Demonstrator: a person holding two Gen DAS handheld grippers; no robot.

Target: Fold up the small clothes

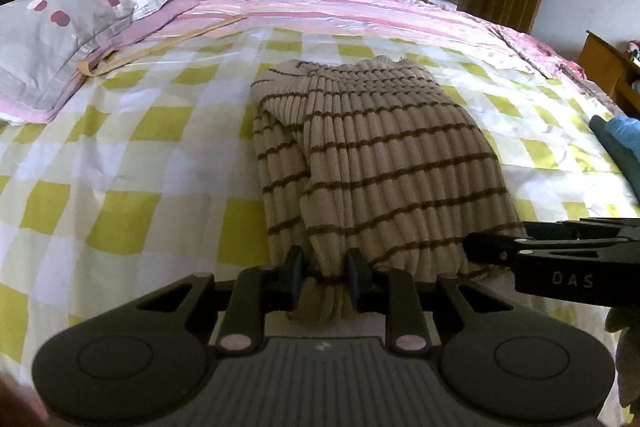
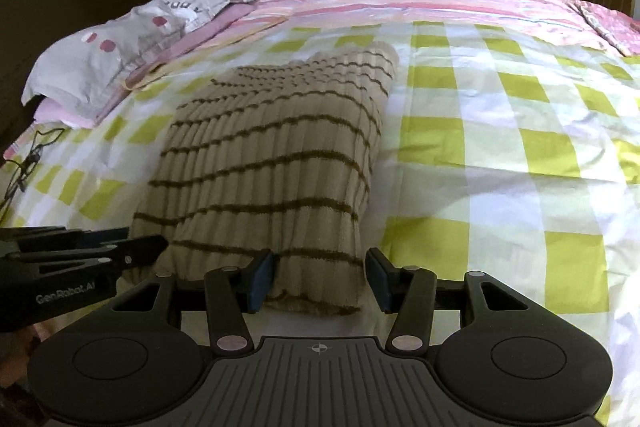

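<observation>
Left gripper (image 1: 323, 273) sits at the near hem of the beige ribbed knit sweater with thin brown stripes (image 1: 376, 163), fingers (image 1: 294, 267) clenched on a bunched bit of that hem. Fabric is pinched between the two pads and puckers below them. Right gripper (image 2: 320, 281) is at the sweater's near right corner, fingers (image 2: 262, 279) spread apart with the hem edge lying between them; pads not pressing the knit, so released. In the left wrist view the right gripper comes in from the right edge just beside the hem; in the right wrist view the left gripper comes in from the left edge, touching or almost touching the sweater's near left corner, can't tell which.

Sweater lies folded into a long block on the yellow-green and white checked bedsheet (image 1: 152, 131), running away from both cameras, one flap overlapping along its left side. Grey pillow with dark red dots (image 1: 60, 39) lies at the far left by the dark headboard. Pink striped quilt (image 1: 344, 7) runs across the far side of the bed. Blue and teal folded cloth (image 1: 618, 143) lies at the right edge, well apart from the sweater.
</observation>
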